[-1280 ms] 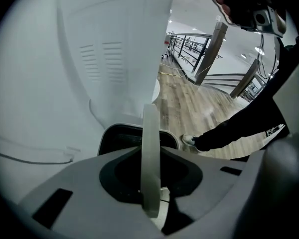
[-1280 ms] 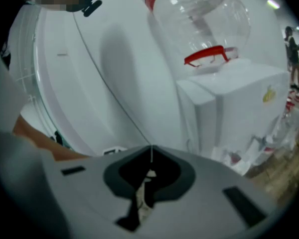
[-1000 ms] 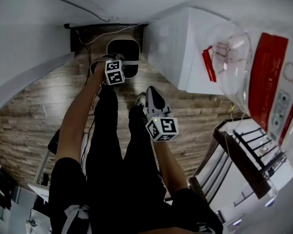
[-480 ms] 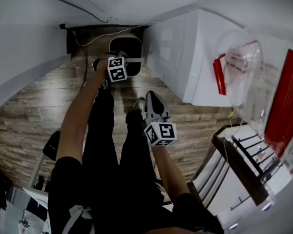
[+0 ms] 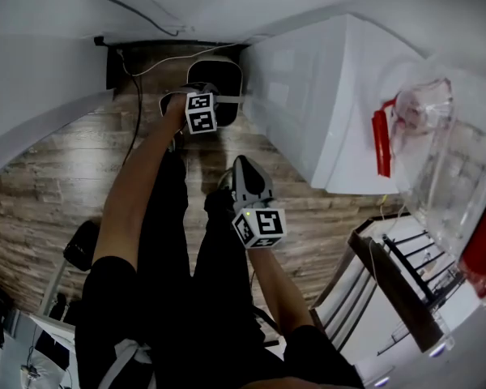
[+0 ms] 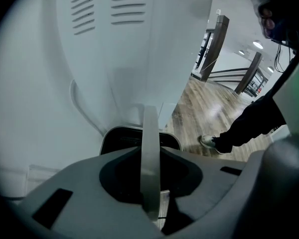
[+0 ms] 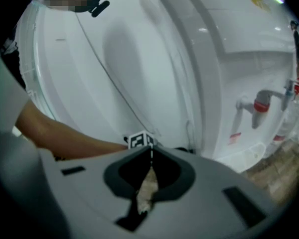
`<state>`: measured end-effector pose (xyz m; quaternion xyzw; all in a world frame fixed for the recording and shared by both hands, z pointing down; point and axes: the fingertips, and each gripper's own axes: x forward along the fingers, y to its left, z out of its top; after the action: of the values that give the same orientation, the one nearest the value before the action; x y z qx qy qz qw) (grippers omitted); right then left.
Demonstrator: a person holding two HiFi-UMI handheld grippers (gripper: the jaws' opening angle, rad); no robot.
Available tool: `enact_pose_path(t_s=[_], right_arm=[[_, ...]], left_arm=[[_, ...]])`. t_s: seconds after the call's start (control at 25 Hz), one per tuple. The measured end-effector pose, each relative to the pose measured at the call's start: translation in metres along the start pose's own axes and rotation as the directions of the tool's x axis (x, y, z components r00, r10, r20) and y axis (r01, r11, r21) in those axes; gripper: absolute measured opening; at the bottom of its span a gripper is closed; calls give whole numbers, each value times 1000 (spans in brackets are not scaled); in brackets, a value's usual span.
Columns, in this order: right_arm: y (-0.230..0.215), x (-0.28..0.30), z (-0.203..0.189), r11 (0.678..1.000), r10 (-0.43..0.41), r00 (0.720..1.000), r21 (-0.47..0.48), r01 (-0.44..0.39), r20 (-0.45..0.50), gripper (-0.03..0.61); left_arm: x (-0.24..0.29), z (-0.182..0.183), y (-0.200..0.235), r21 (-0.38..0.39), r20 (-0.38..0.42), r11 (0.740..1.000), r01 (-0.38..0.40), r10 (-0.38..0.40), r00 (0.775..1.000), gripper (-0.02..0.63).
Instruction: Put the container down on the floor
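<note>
Wood floor (image 5: 57,185) lies straight below the container (image 5: 223,79), which hangs at the far end from my left tongs (image 5: 194,94), clamped across its upright handle (image 6: 150,128) (the drop looks short); right tongs (image 7: 148,156) are together, empty, nearer me.

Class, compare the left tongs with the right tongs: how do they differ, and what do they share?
The left tongs are closed on the pale handle of the container; the right tongs are closed on nothing. In the head view the left tongs reach ahead to the container by the wall, while the right tongs hang nearer the person's legs. Both are grey and carry a cube with square markers.
</note>
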<state>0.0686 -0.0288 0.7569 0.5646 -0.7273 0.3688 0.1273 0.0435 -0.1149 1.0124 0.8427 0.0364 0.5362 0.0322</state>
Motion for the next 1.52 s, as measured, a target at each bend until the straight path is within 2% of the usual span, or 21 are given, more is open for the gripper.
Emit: enact_pose_path(t_s=[0.52,0.8,1.0,1.32,1.52], right_arm=[[-7,26,0,999,-10,1000,-40,10,-2,34],[-17,38,-4,999,-29,1000,-31,29,3,34],[-23,44,-10,999,-31,1000,-25,31,-2,34],[-23,47,-17,999,-21,1000,-26,21,-15,34],[-26,48,-24,1000,-22,999,-20,21,-27,34]], left_arm=[[31,5,21,27,35,1000,11,-12,999,103],[41,9,36,14,74,1000,-6,4,997,103],[48,9,46,49,58,999,-20,17,998,103],[57,8,59,-16,59,1000,-21,22,998,103],[56,8,63,-22,66,1000,-17,18,998,104]])
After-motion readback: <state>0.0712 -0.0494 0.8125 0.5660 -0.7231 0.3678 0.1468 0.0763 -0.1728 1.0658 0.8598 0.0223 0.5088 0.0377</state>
